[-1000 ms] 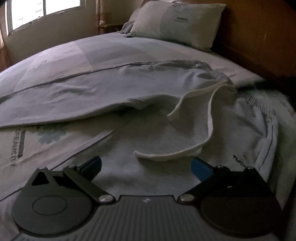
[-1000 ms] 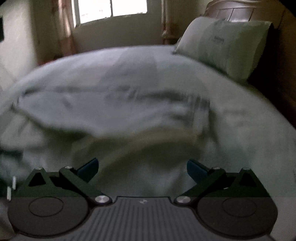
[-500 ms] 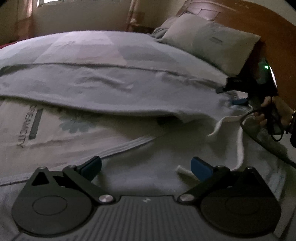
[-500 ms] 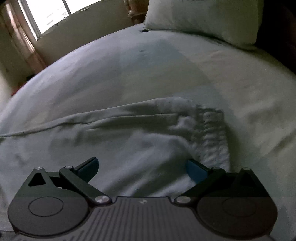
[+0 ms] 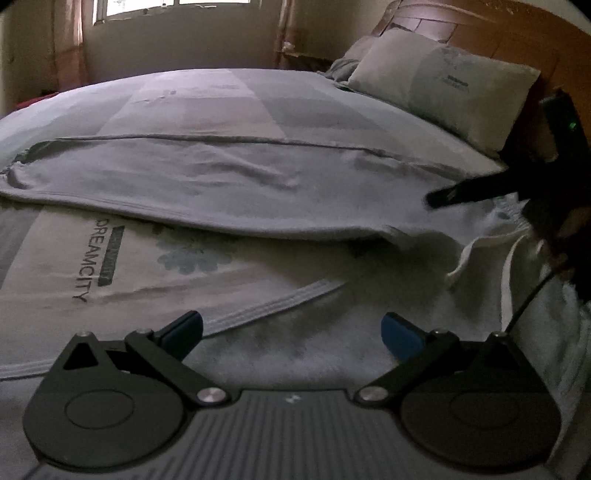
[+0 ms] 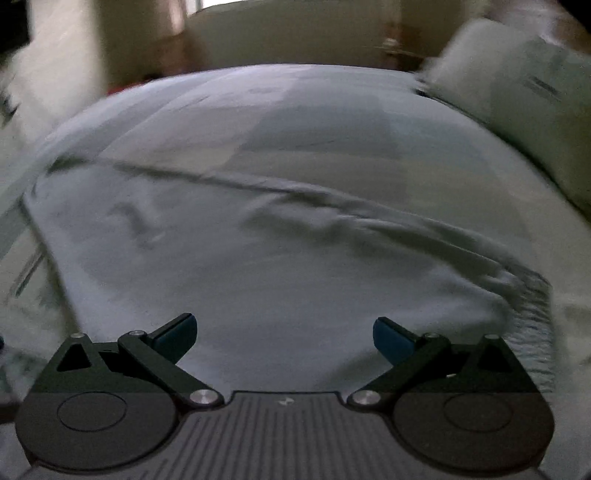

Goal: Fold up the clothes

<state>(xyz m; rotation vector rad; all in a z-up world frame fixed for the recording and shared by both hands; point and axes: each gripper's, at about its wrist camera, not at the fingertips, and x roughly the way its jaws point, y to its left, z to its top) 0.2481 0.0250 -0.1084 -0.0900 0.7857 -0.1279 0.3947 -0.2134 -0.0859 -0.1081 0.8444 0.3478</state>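
Grey sweatpants lie spread on the bed, one leg stretching left across the bedspread, the waistband with white drawstrings at the right. My left gripper is open and empty, low over the near leg. The right gripper shows in the left wrist view as a dark shape above the waistband. In the right wrist view my right gripper is open and empty over the grey pants, whose ribbed waistband lies at the right.
The bedspread has a "DREAMCITY" print at the near left. A pillow leans on the wooden headboard at the far right. A window and wall are beyond the bed.
Both views have swung. The left camera has turned left along the pants leg. The right gripper has pulled back and up from the waistband, its view now blurred with motion. Both grippers stay open.
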